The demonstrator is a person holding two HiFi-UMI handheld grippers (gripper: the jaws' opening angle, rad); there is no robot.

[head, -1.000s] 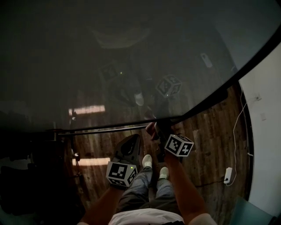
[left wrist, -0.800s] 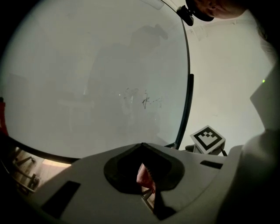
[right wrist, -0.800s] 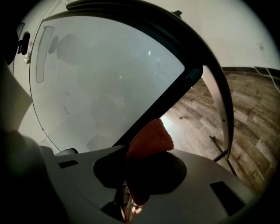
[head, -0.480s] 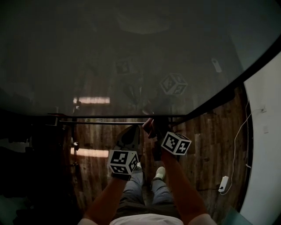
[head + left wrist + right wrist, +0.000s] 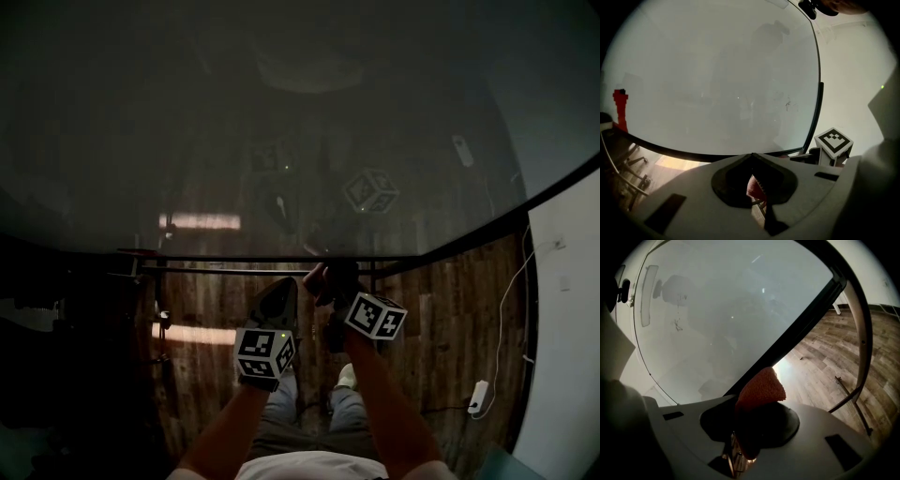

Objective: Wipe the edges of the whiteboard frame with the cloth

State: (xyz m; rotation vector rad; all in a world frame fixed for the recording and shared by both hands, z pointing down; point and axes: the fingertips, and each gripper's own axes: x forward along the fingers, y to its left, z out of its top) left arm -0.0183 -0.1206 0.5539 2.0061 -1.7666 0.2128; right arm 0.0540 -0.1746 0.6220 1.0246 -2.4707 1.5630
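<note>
The whiteboard (image 5: pixel 281 122) is seen from above, with its black frame (image 5: pixel 797 329) running along the lower edge and up the right side. A wooden floor (image 5: pixel 834 357) lies below it, and a white wall (image 5: pixel 572 309) is seen at the right.

The right tool (image 5: pixel 757 401) is clamped on an orange-red cloth (image 5: pixel 761 387). The cloth is held up at the lower edge of the frame, near the board's lower right corner, and its free tip appears to lie against the black strip.

The left tool (image 5: pixel 752 155) is held just to the left of the right one, a little nearer to the person, with its jaws brought together at the tips. A reddish patch is seen in the hollow behind them, but what it is cannot be told. The marker cube (image 5: pixel 833 140) of the right tool is seen just to its right.
</note>
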